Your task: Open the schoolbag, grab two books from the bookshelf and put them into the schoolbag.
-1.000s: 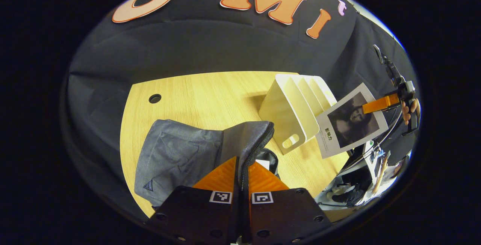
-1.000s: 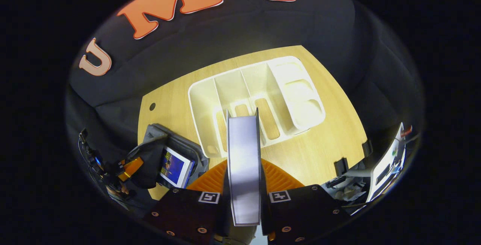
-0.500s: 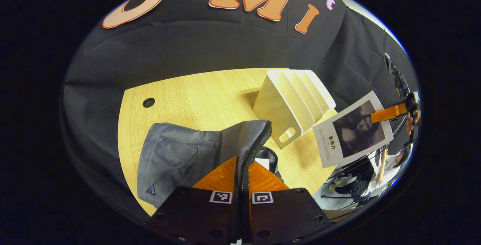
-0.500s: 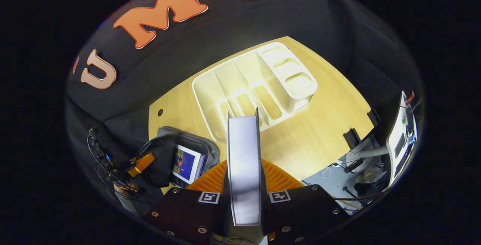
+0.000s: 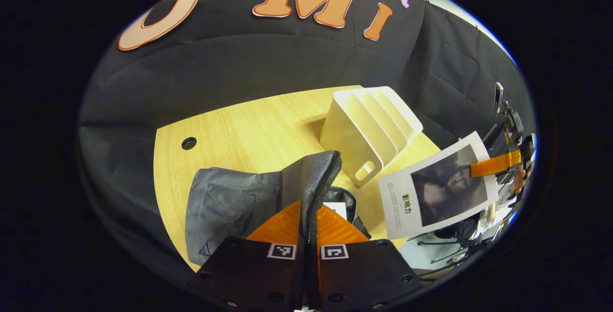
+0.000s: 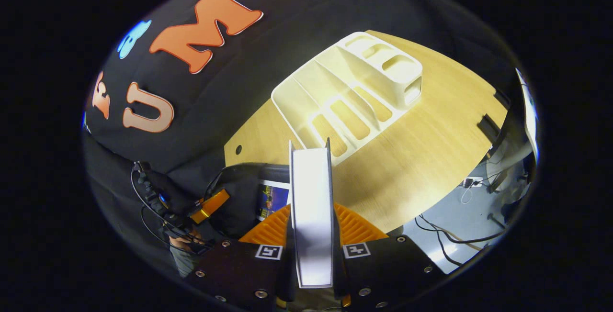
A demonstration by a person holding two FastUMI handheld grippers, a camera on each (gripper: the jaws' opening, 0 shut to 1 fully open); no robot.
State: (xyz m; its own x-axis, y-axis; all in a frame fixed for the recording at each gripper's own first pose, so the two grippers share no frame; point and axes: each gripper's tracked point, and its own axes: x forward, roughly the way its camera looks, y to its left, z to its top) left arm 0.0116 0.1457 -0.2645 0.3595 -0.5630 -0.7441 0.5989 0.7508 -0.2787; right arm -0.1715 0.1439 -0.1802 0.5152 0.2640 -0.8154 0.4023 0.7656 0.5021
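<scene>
Wooden table, round hole near corner; cables on floor.

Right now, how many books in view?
2. One book is clamped in the right gripper, above the table. The other sits in the open bag. The shelf slots look empty.

Light: you get bright overhead light on the desk | Glare: bookshelf ribs wash out pale in your right gripper view | Shadow: short one left of the bookshelf | Distortion: strong fisheye bending at edges | Focus: sharp centrally, softer at rims
</scene>
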